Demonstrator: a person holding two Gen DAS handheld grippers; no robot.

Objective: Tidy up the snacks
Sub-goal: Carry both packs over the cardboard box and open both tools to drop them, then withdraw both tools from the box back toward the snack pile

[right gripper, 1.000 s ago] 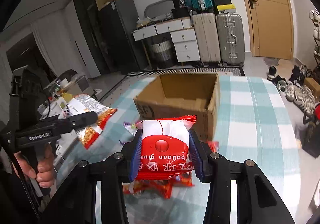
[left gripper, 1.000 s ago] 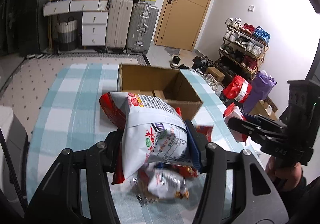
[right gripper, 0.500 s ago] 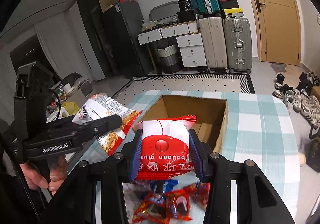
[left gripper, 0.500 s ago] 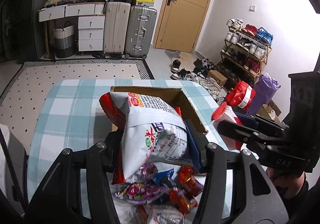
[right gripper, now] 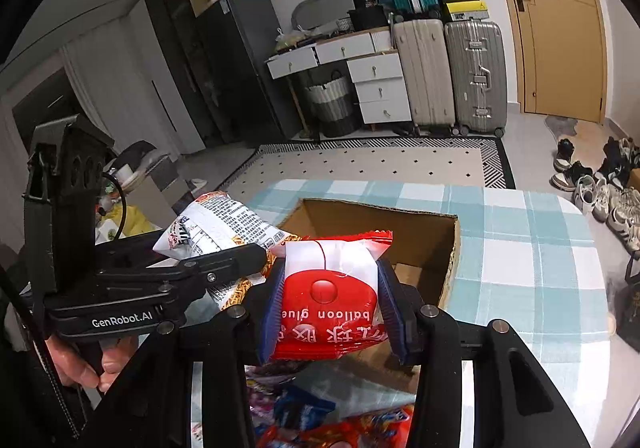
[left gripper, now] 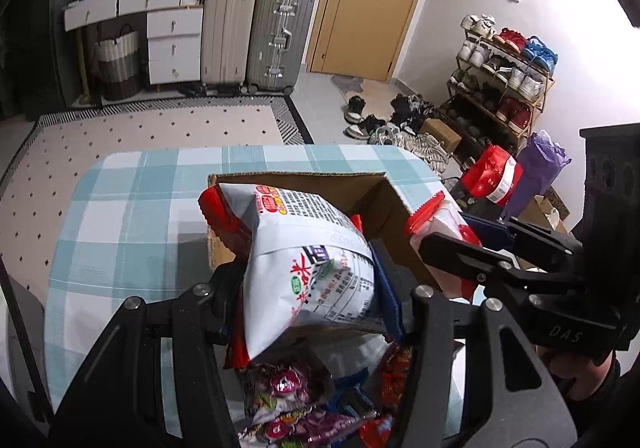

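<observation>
Pinching one snack bag (left gripper: 304,268) (right gripper: 328,300) apiece, two claws (left gripper: 308,284) (right gripper: 330,308) over one cardboard box (left gripper: 372,196); perhaps six loose packets (left gripper: 296,404) below.

Left tongs (left gripper: 312,280) tilted downward, pads clamped on a white snack bag (left gripper: 304,260). Right tongs (right gripper: 328,304), alongside, likewise tilted, clamped on a red packet (right gripper: 328,300). A hand (right gripper: 84,360) grips the left handle.

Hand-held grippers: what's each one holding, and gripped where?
Left hand-held gripper: white-and-red snack bag, pinched across its lower half. Right hand-held gripper: red balloon glue packet, clamped by its side edges.
</observation>
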